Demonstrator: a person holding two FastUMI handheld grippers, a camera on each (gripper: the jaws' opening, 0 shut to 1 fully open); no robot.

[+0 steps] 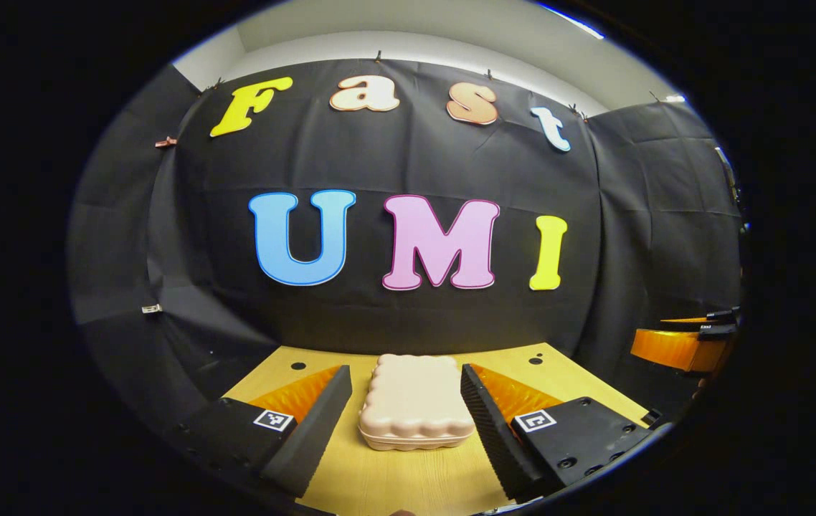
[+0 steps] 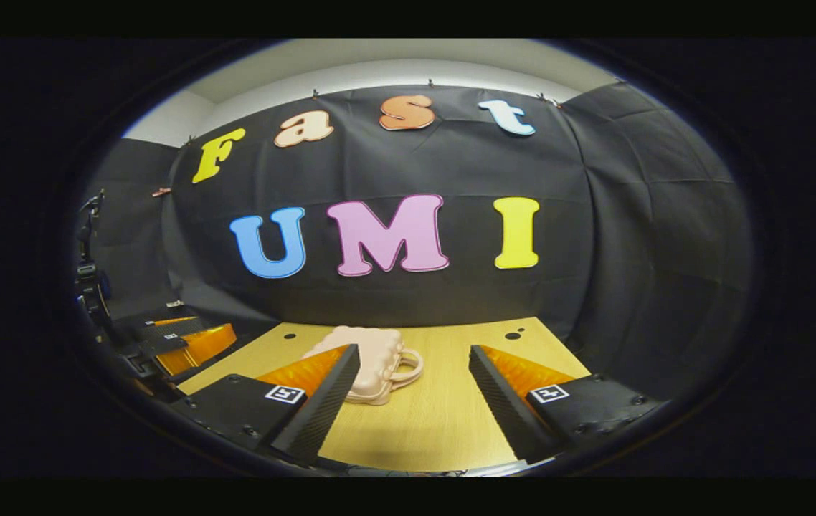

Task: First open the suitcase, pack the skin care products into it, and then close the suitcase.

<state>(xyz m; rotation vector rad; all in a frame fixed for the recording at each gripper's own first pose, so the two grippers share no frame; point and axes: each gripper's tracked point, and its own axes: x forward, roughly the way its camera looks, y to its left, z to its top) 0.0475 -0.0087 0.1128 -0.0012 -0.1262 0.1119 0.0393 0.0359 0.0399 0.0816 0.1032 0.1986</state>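
Pink scalloped suitcase (image 1: 415,405) (closed, glossy)

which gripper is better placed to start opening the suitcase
Probably left. The closed suitcase lies centred between the open left gripper fingers. In the right gripper view it sits off to the left of the open right gripper, though its handle faces that side.

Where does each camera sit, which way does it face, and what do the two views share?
Left gripper view: rides on the left gripper, looks forward over the table at the closed suitcase lying between its open fingers; the right gripper shows at its right edge.
Right gripper view: rides on the right gripper, faces the same wall; the suitcase and its handle lie left of centre, behind its left finger; the left gripper shows at left.
Shared: suitcase, table, wall.
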